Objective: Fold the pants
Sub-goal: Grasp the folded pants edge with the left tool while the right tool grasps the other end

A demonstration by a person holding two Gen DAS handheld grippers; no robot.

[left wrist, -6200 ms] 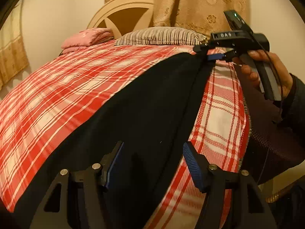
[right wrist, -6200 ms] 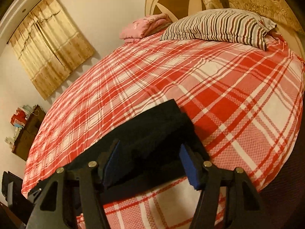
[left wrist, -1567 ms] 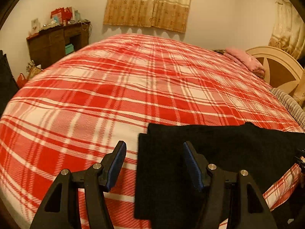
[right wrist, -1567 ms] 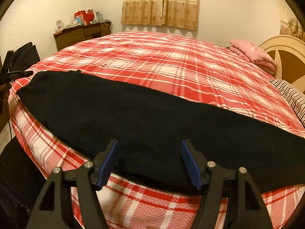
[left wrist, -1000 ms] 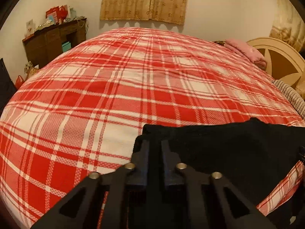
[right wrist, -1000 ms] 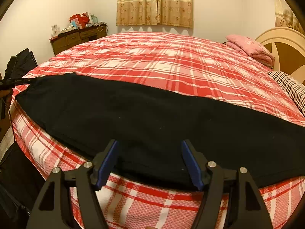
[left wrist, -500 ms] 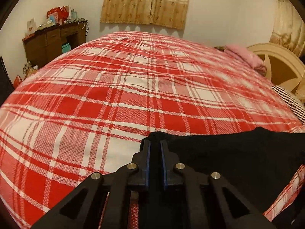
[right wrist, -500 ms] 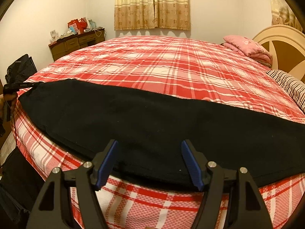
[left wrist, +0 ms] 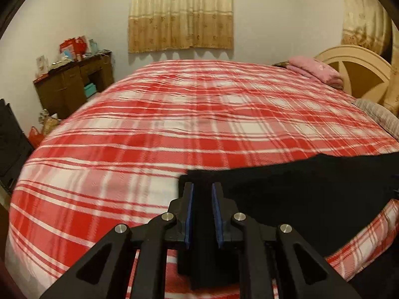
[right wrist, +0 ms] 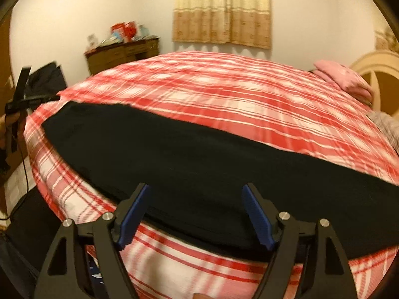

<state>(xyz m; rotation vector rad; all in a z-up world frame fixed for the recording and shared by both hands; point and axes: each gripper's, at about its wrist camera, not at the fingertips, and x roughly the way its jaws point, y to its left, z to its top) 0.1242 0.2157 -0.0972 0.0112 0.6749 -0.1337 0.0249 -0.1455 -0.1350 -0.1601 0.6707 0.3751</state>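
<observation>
So the pants (right wrist: 199,164) are laid out long and flat along the near edge of the bed (left wrist: 199,114), running from about 9 o'clock to 3 o'clock in the right camera. The left gripper (left wrist: 202,211) is pinched down on one end of them, pads nearly together with a thick wad of black cloth between. The right gripper (right wrist: 197,211) is wide open, hovering over the near edge around the middle with nothing in it.

What I'd worry about: only one end is held. If that end gets carried over toward 3 o'clock to fold the pants in half, the free corner of that end could droop and the fold comes out crooked — or the whole thing drags across the plaid cover instead of folding. Also can't tell whether the pinch has every layer; if it only has the top one, the layers split apart on the lift. And the long edge sits right at the mattress edge, so a tug toward 6 o'clock could slide it off.
</observation>
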